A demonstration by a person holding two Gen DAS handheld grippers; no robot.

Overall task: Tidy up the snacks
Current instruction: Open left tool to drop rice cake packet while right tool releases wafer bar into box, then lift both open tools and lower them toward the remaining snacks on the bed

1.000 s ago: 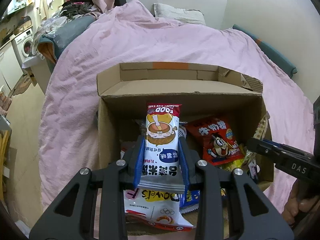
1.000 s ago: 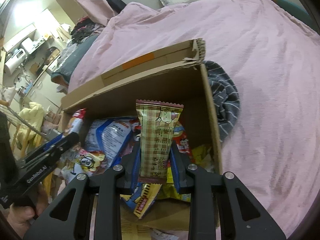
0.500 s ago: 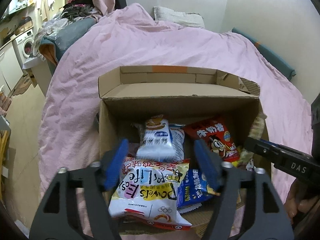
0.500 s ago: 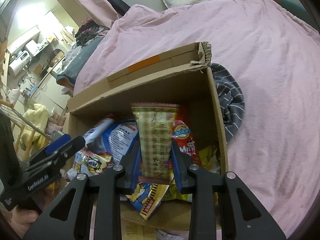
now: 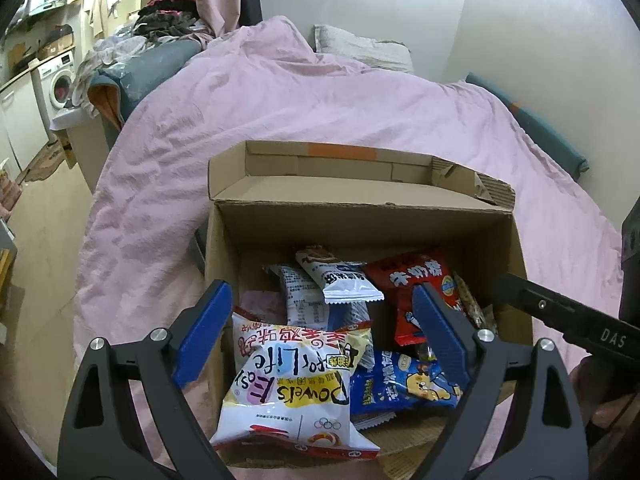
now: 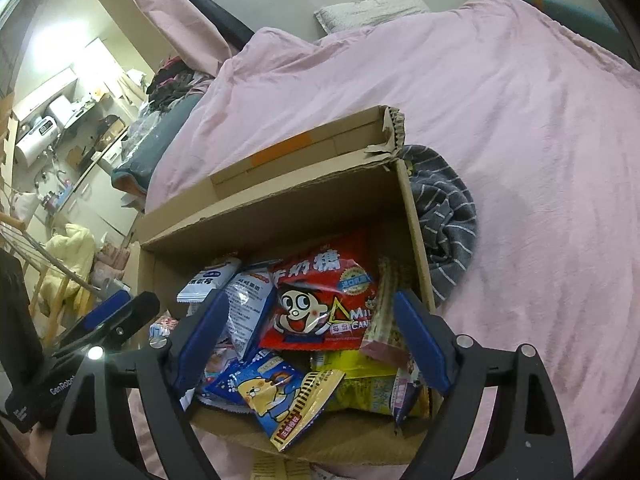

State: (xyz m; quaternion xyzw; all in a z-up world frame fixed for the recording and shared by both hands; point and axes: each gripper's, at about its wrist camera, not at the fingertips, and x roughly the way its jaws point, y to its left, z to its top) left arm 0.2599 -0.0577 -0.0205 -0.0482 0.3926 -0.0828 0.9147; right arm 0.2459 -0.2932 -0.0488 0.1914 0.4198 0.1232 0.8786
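Observation:
An open cardboard box full of snack packets sits on a pink bed; it also shows in the right wrist view. My left gripper is open and empty above the box's near left part. The white rice-cake packet lies inside on other packets. My right gripper is open and empty above the box's near right part. The plaid wafer packet leans against the right wall beside a red milk-candy bag. A white Powels bag lies at the front.
A pink duvet covers the bed around the box. A grey striped cloth lies against the box's right side. The right gripper's finger shows at the left view's right edge. Cluttered furniture and a washing machine stand at the far left.
Both grippers opened and let go: the left dropped the rice-cake packet, the right dropped the plaid wafer packet, both into the box. Both grippers have risen a little.

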